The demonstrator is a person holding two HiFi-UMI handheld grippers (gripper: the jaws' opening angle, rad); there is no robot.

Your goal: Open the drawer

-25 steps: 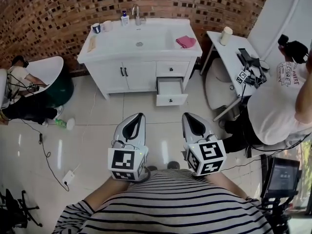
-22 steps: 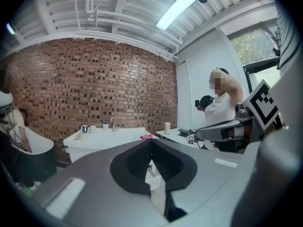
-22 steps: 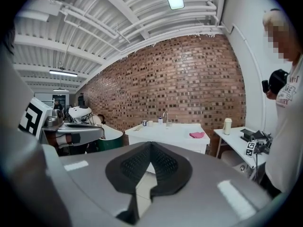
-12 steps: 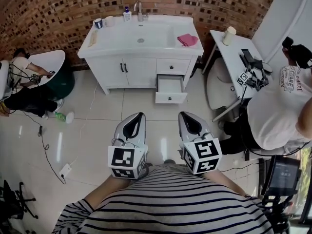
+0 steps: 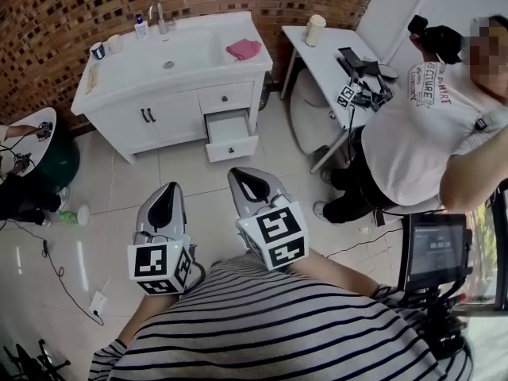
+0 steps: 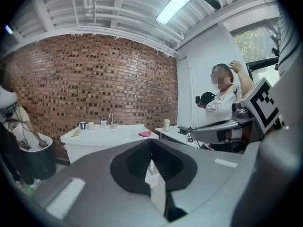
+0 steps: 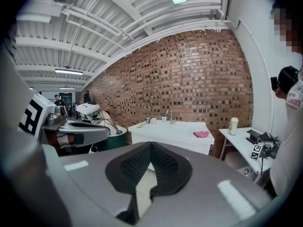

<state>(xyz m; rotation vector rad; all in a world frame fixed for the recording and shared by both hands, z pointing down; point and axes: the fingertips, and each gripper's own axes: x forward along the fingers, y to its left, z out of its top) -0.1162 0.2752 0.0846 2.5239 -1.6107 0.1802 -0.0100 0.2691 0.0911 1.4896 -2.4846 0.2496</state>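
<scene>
A striped shirt (image 5: 278,324) fills the near edge of the head view, and both grippers are held out just ahead of it over the tiled floor (image 5: 111,213). The left gripper (image 5: 169,190) is closed, jaws pressed together at the tips with nothing caught between them, as its own view confirms. The right gripper (image 5: 244,177) is closed as well, pads meeting on nothing. The two are carried side by side, slightly apart, both aimed toward the cabinet and well short of it. Off to the right, a screen (image 5: 432,252) on a stand is seen at about the same depth.

Further out, the white cabinet (image 5: 151,117) is set against the brick wall (image 5: 63,6). The drawer (image 5: 231,139) is found on the cabinet's right side, the lower of two, and it is pulled out with its inside showing. The upper drawer (image 5: 225,98) above it is closed flush. Neither gripper is touching either one. On top, a sink (image 5: 171,54) is sunk in the middle, a pink cloth (image 5: 244,49) is laid on the rim to its right, and a tap (image 5: 159,14) and a bottle (image 5: 140,27) are lined up at the back.

Right of the cabinet, a white tabletop (image 5: 325,62) is seen with a pale cup (image 5: 315,30) at its far end. A person in a white shirt (image 5: 421,109) is standing beside it.
</scene>
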